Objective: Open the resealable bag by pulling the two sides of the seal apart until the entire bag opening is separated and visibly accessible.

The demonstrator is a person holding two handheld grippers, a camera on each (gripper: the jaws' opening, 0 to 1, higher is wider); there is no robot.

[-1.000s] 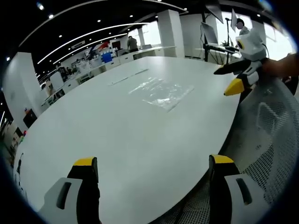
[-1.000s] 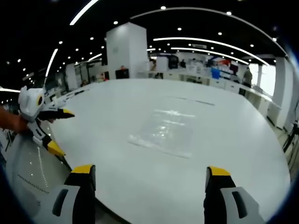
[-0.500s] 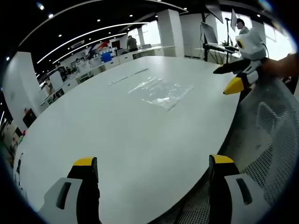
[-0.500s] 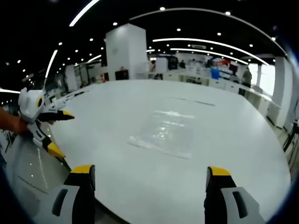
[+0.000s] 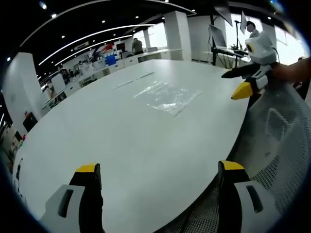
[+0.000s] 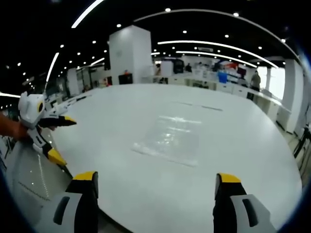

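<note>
In the left gripper view, the left tool hangs over the near edge of the white tabletop with its yellow-tipped jaws spread wide and nothing between them. The right gripper view shows the right tool likewise parted and empty at the tabletop's edge. Beside the tabletop stands a mesh chair (its back pale and netted). Farther in, well apart from both tools, the clear resealable bag lies flat on the tabletop, untouched. Beyond it, office desks and ceiling lights recede.
</note>
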